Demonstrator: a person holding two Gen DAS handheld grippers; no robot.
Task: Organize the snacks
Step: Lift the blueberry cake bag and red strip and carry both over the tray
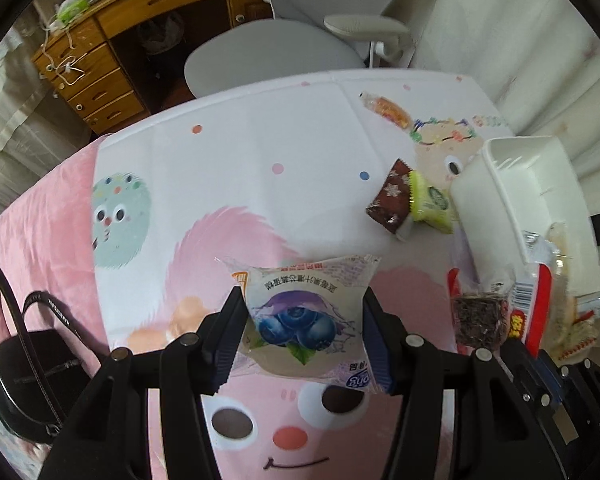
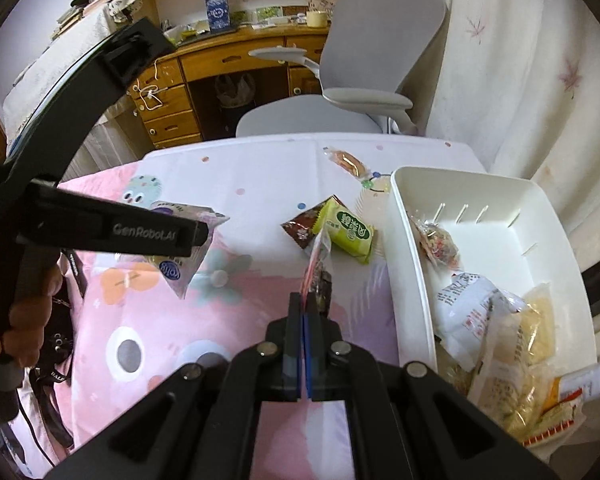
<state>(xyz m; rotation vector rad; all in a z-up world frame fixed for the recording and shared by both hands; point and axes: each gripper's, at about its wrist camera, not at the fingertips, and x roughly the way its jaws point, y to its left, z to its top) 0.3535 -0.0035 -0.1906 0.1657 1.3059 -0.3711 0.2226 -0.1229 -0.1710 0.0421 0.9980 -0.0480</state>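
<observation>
Left wrist view: left tongs (image 1: 302,330) were clamped on one blueberry cake pack (image 1: 300,320), lifted mid-frame, probably for binning.
Right tongs (image 2: 303,316): pinched shut on one dark snack packet (image 2: 320,276) by its thin edge.
Loose snacks: three lay on the cartoon sheet (image 2: 260,184), upper middle.
White bin (image 2: 414,280): one, right side, already holding several packs.

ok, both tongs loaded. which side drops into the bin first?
Right, probably. The right tongs, shut on a dark snack, sit just beside the white bin. The left tongs hold the blueberry cake further out over the cloth, with the right gripper between them and the bin.
</observation>
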